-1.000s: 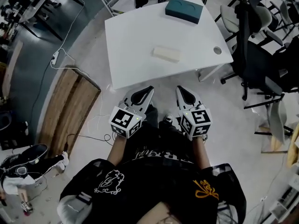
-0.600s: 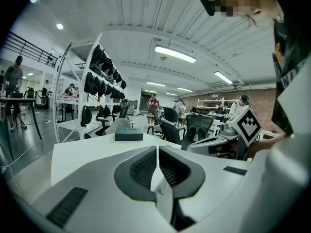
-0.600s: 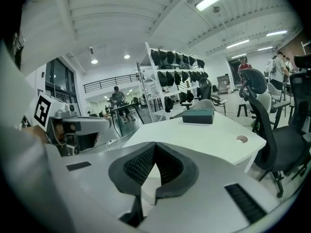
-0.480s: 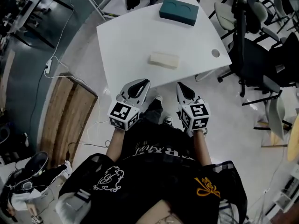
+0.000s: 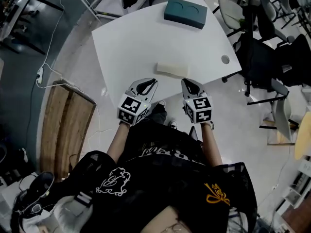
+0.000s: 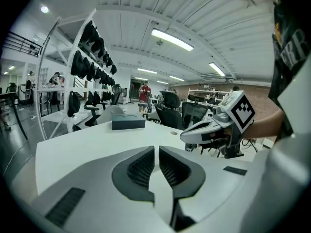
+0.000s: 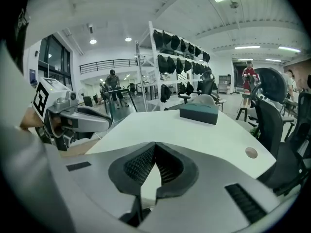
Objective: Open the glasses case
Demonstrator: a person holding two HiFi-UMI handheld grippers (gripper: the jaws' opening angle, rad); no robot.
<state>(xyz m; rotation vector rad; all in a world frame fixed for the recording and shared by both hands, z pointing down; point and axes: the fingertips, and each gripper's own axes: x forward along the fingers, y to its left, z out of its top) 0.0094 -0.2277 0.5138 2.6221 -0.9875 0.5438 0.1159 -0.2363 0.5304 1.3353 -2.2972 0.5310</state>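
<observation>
both claws are shut tight and hold nothing: the left gripper [image 5: 147,83] and right gripper [image 5: 188,83] hover at the near edge of the table [image 5: 121,47]. just beyond them lies the cream glasses case [image 5: 171,69], untouched. closed jaws would probably shove the light case away rather than grip it. count: two grippers, one glasses case, one teal box [image 5: 185,12] farthest off.

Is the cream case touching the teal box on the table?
Apart. The head view shows bare white table between the cream case and the teal box.
</observation>
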